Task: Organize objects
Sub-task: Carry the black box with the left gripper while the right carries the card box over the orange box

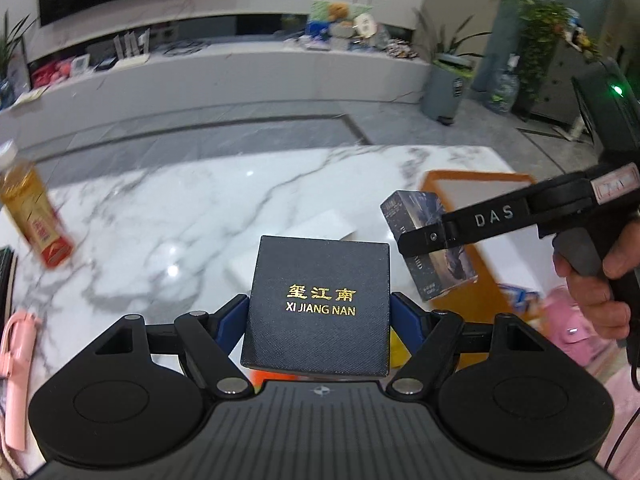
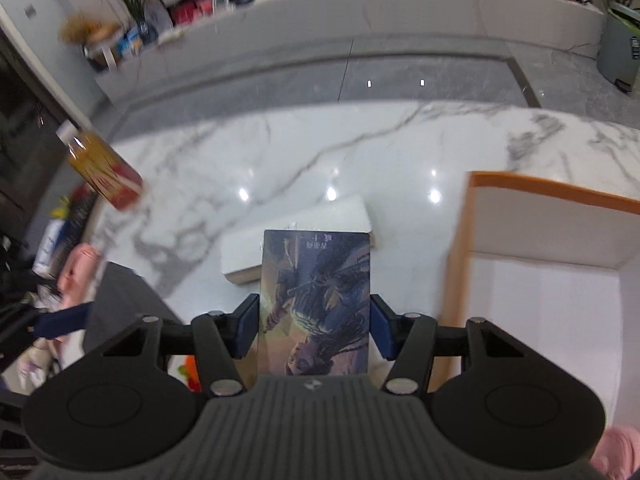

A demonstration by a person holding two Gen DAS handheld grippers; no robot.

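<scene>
My left gripper [image 1: 318, 312] is shut on a dark navy box [image 1: 320, 304] with gold "XI JIANG NAN" lettering, held above the marble table [image 1: 180, 208]. My right gripper [image 2: 314, 326] is shut on a blue illustrated card box [image 2: 316, 304]. In the left wrist view that card box [image 1: 434, 248] hangs to the right, above the orange-rimmed white tray [image 1: 472, 188]. The tray's near wall and floor show in the right wrist view [image 2: 552, 240], to the right of the held box.
A flat white box [image 2: 300, 236] lies on the table ahead of both grippers. A bottle of amber drink [image 1: 34, 216] stands at the far left. A pink object [image 1: 16, 360] lies at the left edge, more pink items [image 1: 576, 332] at the right.
</scene>
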